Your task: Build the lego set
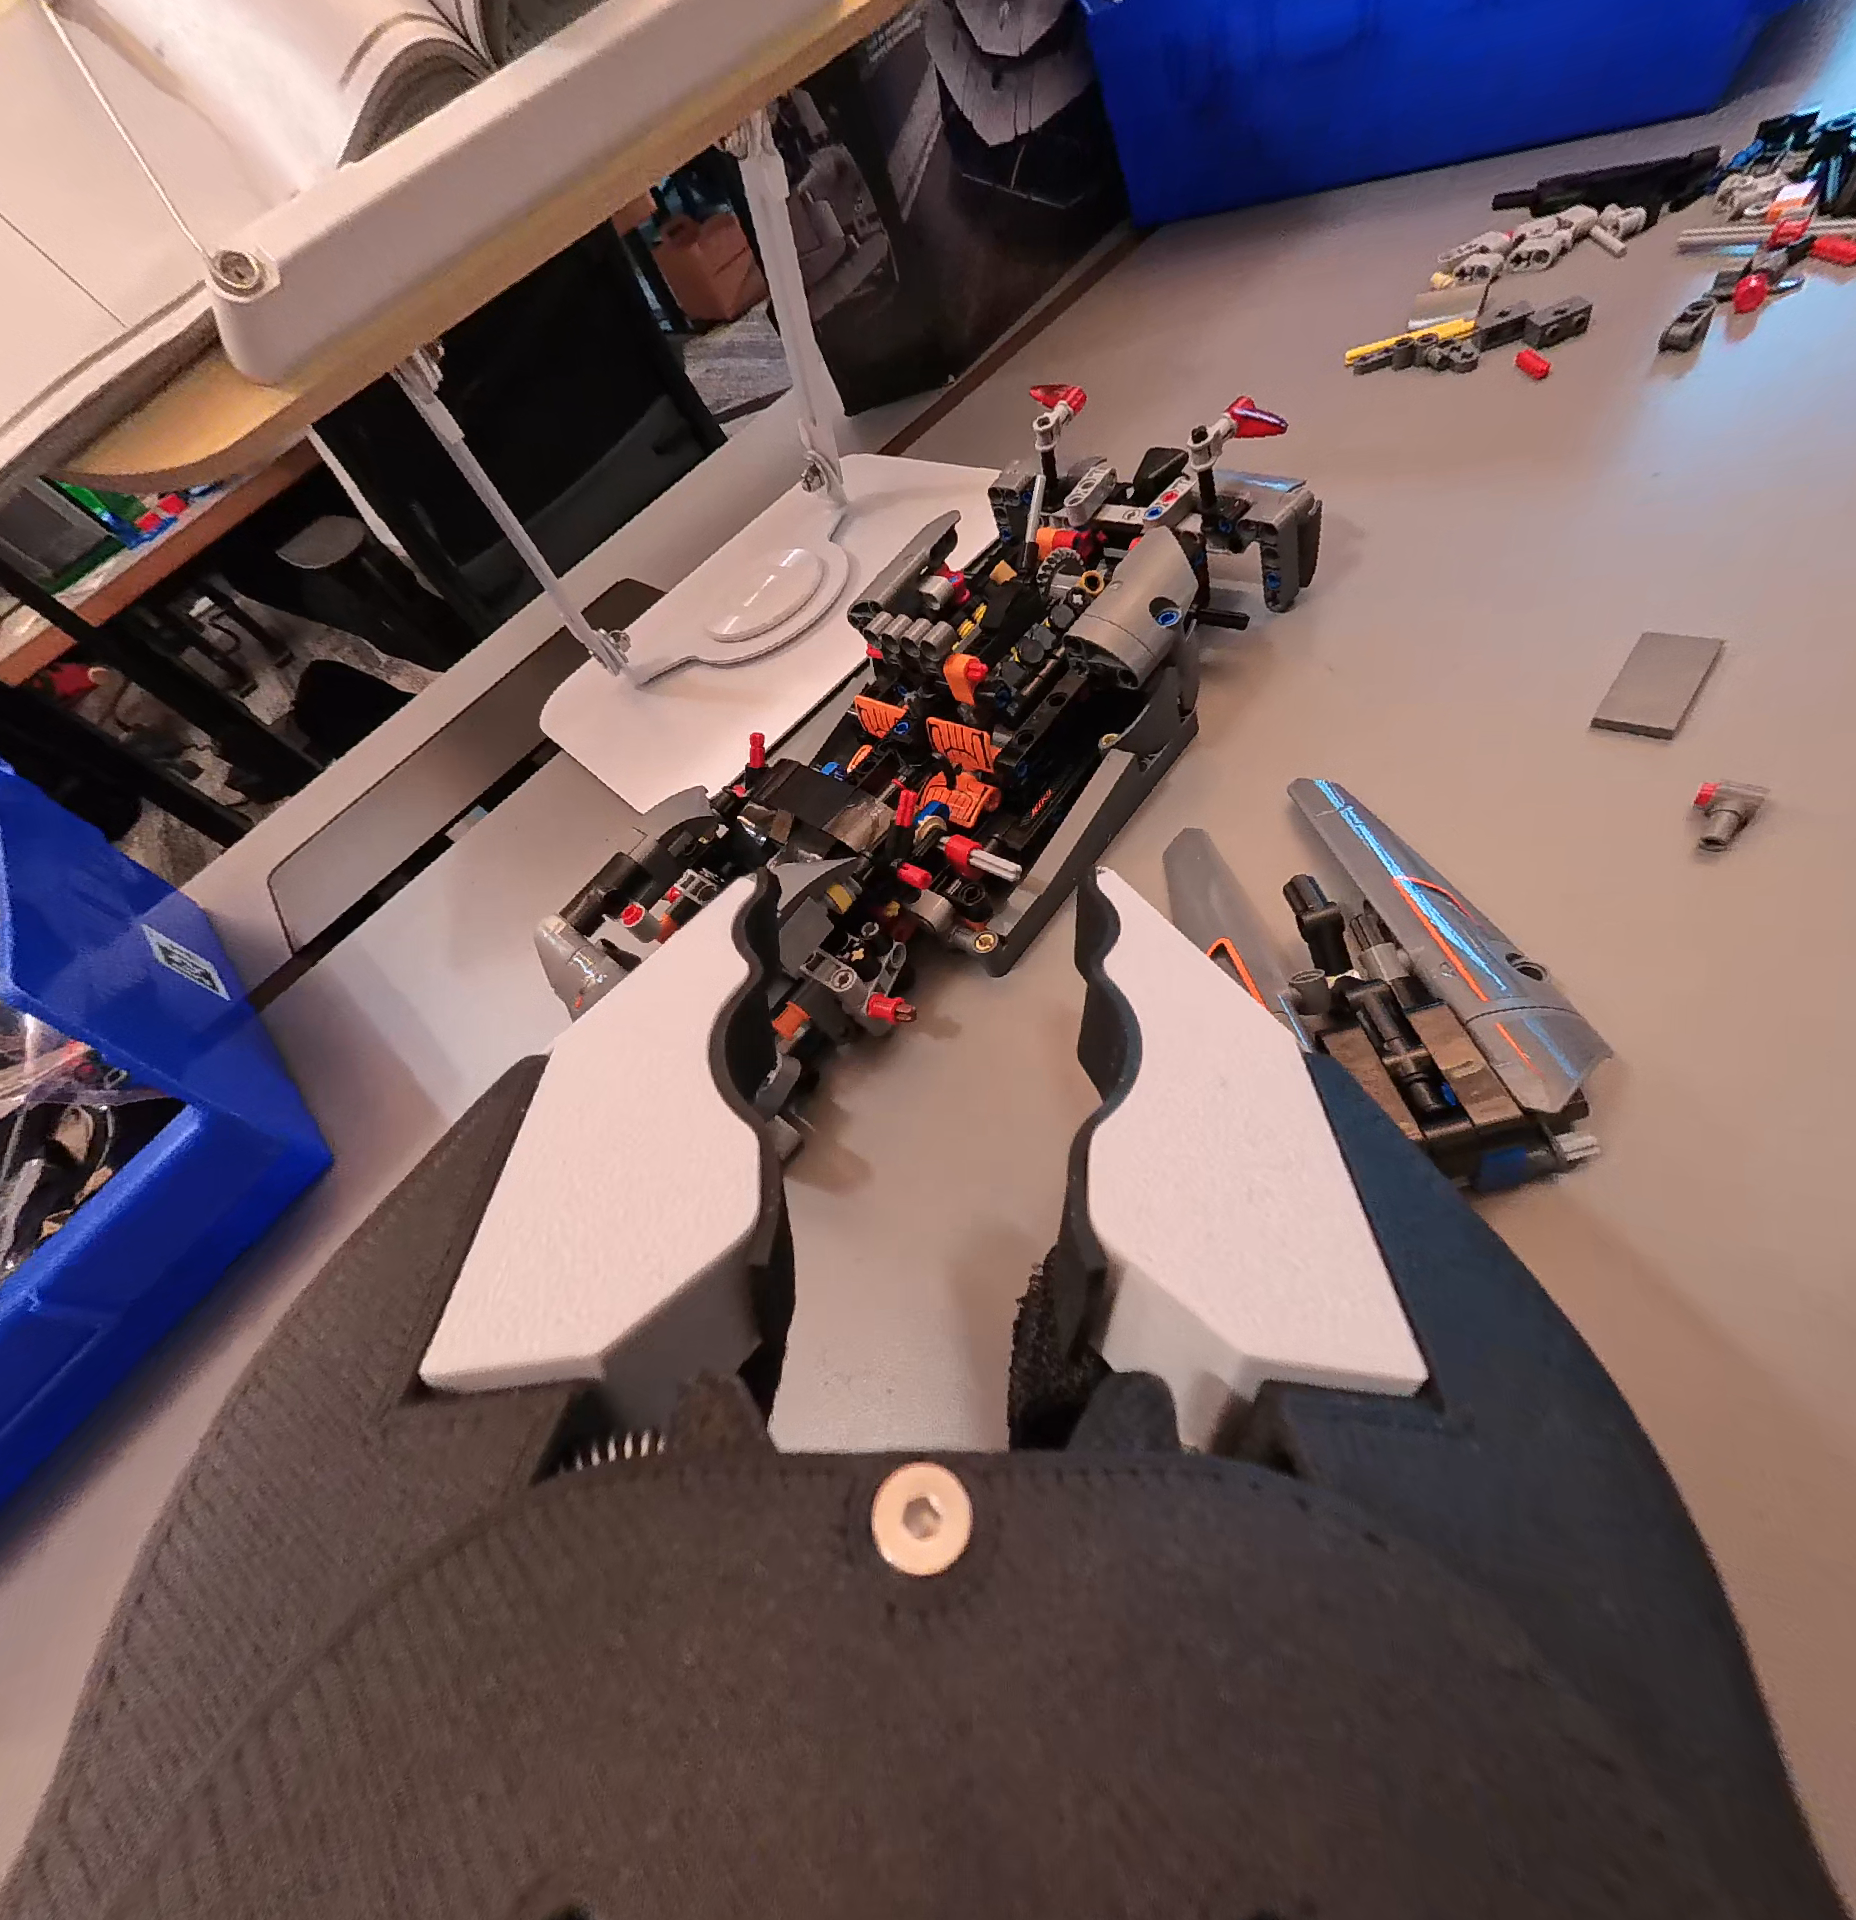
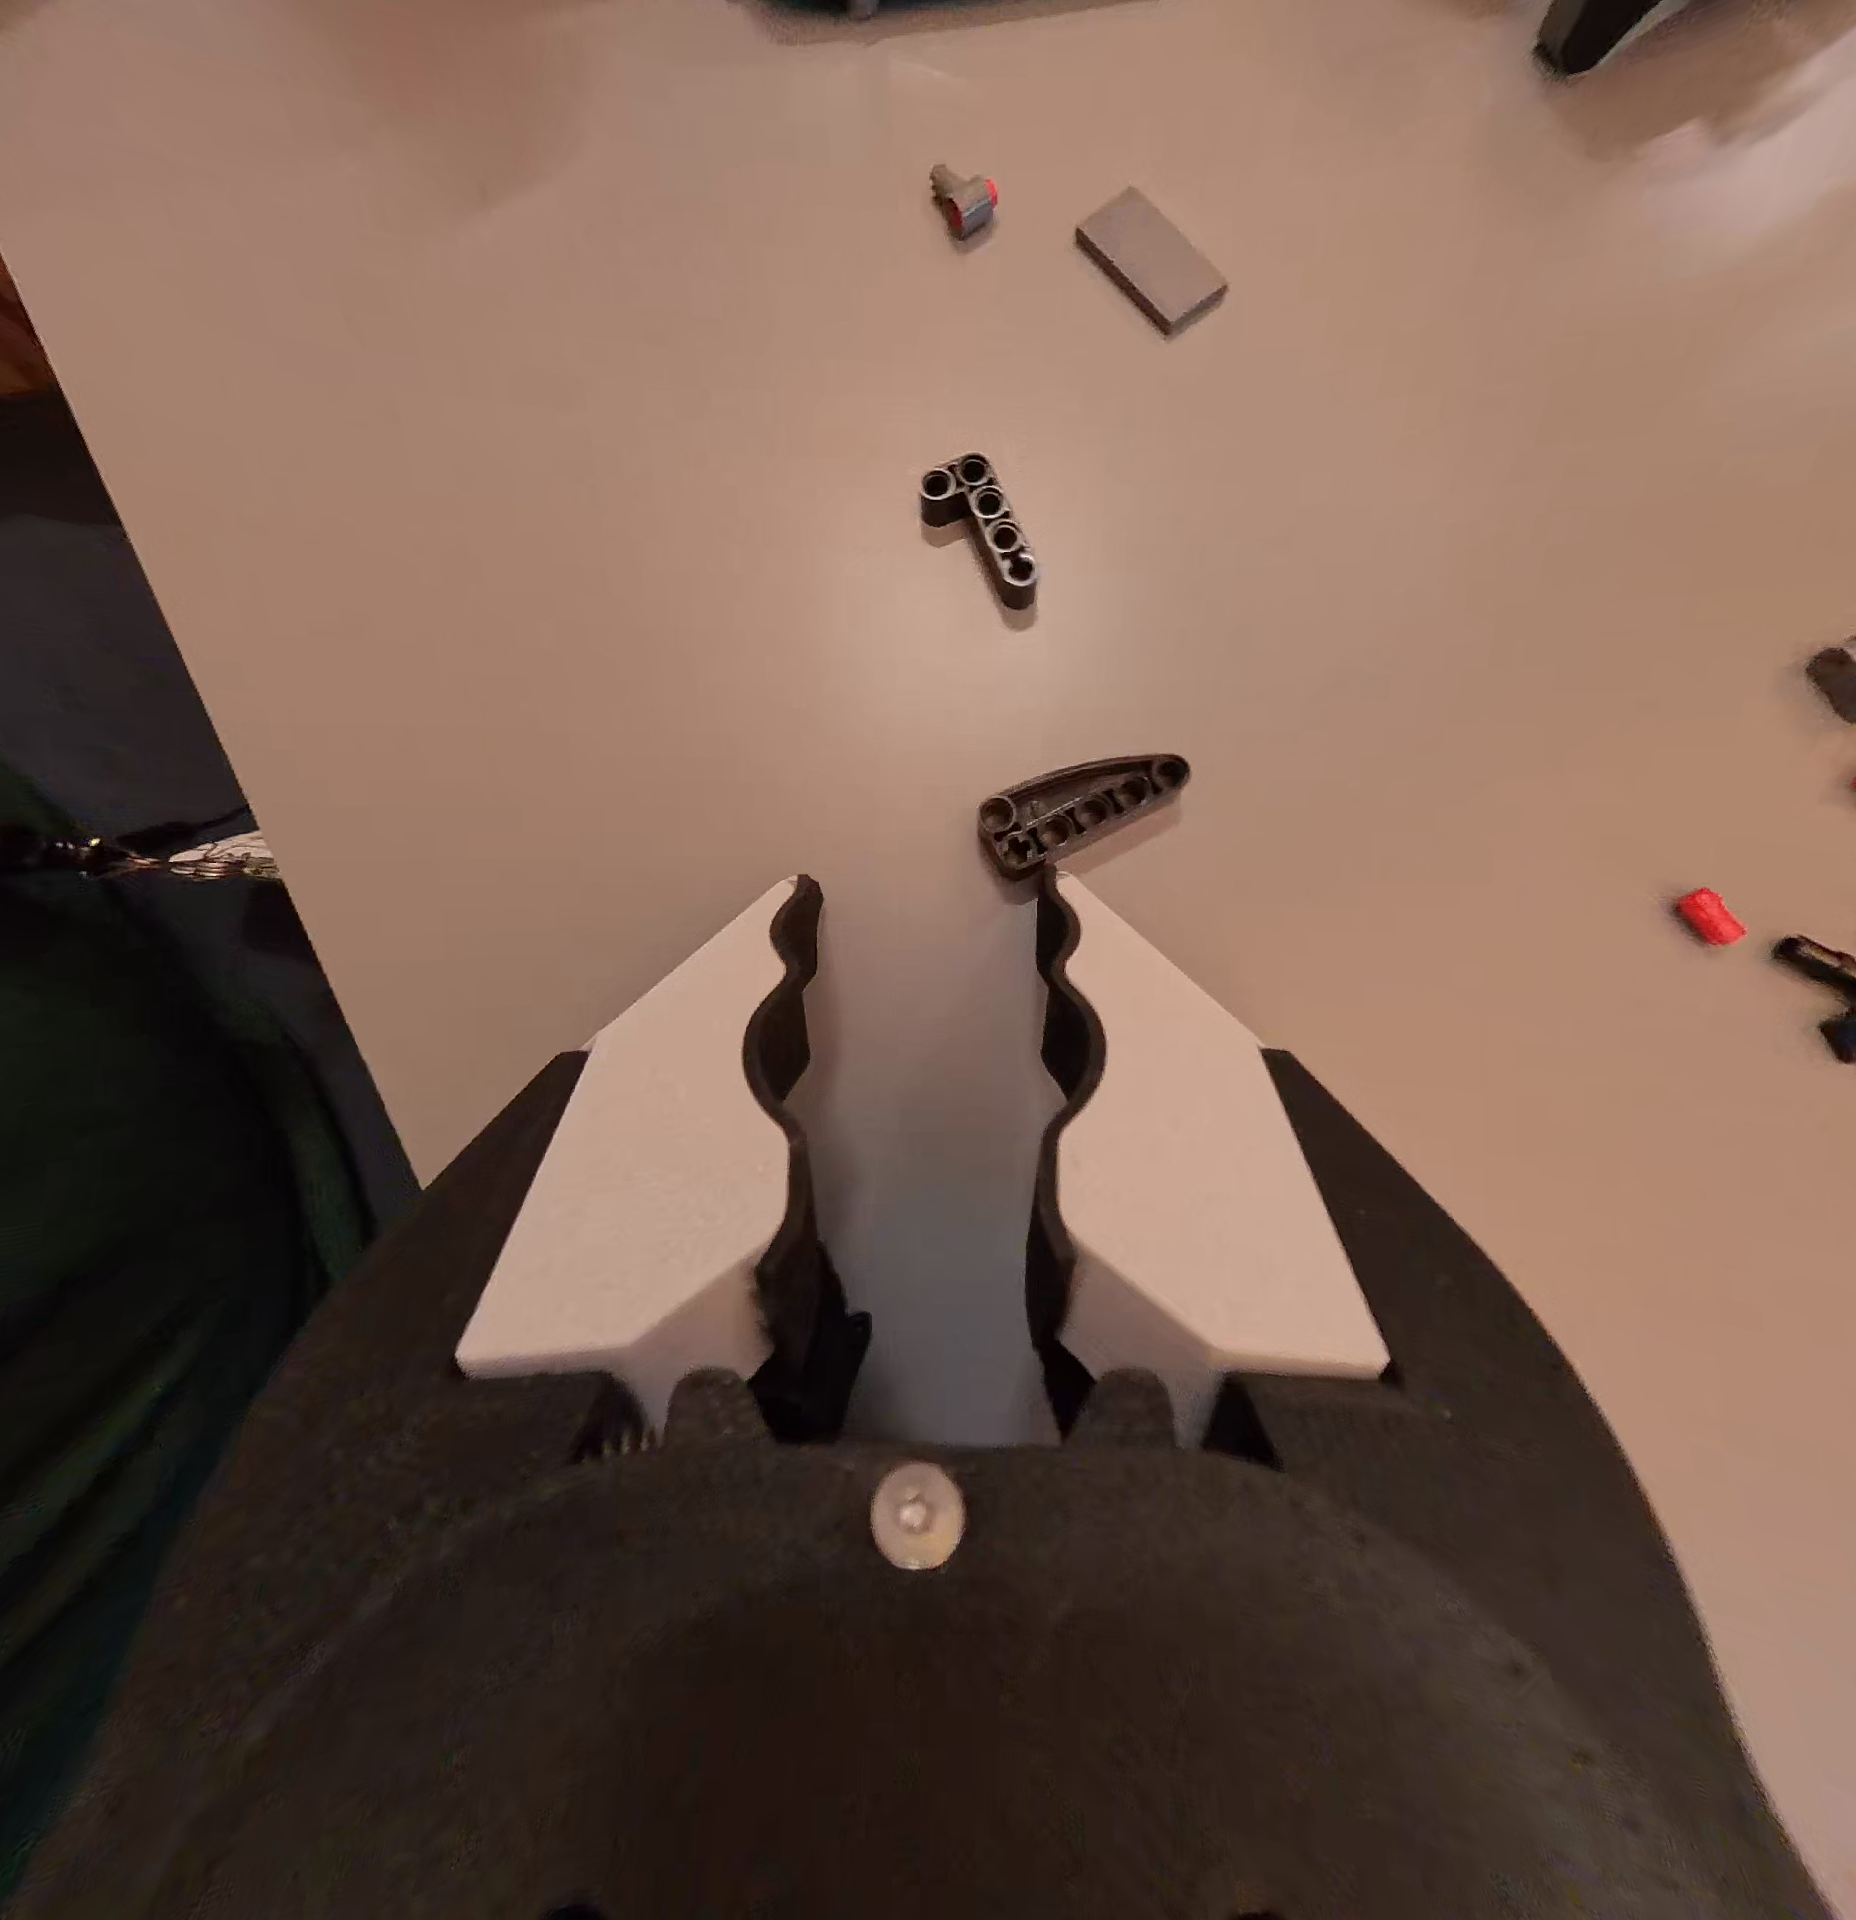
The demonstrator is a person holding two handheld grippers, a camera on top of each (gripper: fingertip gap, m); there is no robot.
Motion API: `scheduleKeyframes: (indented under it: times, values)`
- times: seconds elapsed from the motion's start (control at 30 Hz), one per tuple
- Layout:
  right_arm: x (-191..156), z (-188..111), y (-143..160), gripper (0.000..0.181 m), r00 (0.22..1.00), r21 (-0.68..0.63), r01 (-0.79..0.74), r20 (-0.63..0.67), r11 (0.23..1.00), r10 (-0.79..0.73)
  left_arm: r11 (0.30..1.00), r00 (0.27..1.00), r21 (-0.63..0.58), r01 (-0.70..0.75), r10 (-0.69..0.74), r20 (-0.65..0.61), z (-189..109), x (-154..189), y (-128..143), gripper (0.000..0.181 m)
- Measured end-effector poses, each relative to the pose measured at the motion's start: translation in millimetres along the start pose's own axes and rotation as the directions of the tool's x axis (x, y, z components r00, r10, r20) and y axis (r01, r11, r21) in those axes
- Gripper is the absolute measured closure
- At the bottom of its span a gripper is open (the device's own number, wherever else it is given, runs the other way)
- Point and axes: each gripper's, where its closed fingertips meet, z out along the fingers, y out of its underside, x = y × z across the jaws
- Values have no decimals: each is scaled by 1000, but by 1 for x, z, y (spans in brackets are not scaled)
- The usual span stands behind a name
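A long, part-built lego car chassis (image 1: 1007, 717) in black, grey and orange lies on the grey table. My left gripper (image 1: 929, 883) is open and empty, its tips at the chassis's near end, the left finger over that end. A grey panel sub-assembly (image 1: 1423, 987) lies just right of it. In the right wrist view my right gripper (image 2: 929, 894) is open and empty above the table. A dark curved beam (image 2: 1080, 810) lies just beyond its right fingertip. A dark L-shaped beam (image 2: 981, 525) lies farther ahead.
A flat grey tile (image 1: 1656, 686) (image 2: 1152, 260) and a small grey-and-red connector (image 1: 1729, 816) (image 2: 965, 197) lie apart on the table. Loose parts (image 1: 1630, 260) are scattered at the far right. Blue bins (image 1: 93, 1091) stand left and at the back (image 1: 1423, 94). A white stand base (image 1: 758, 613) sits behind the chassis. The table edge (image 2: 228, 727) runs at the left. About 30 cm separates my left fingertips from my right.
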Motion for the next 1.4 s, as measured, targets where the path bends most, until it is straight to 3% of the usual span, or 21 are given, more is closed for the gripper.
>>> scheduleKeyframes:
  times: [0.47,0.9,1.1,1.4]
  values:
    - [-29,13,-28,142,993,79,48,108,996,-56,1000,1000,-1,-1,1,3,-1,-1,0,126]
    - [20,5,-19,130,990,72,137,-29,988,-135,1000,1000,-7,-3,3,3,-1,-1,2,126]
    - [30,4,-27,137,990,115,138,-55,984,-133,1000,1000,5,18,-18,22,-2,-6,1,126]
    - [34,7,-22,133,993,122,108,-62,987,-101,1000,999,3,27,-28,33,-2,-10,2,126]
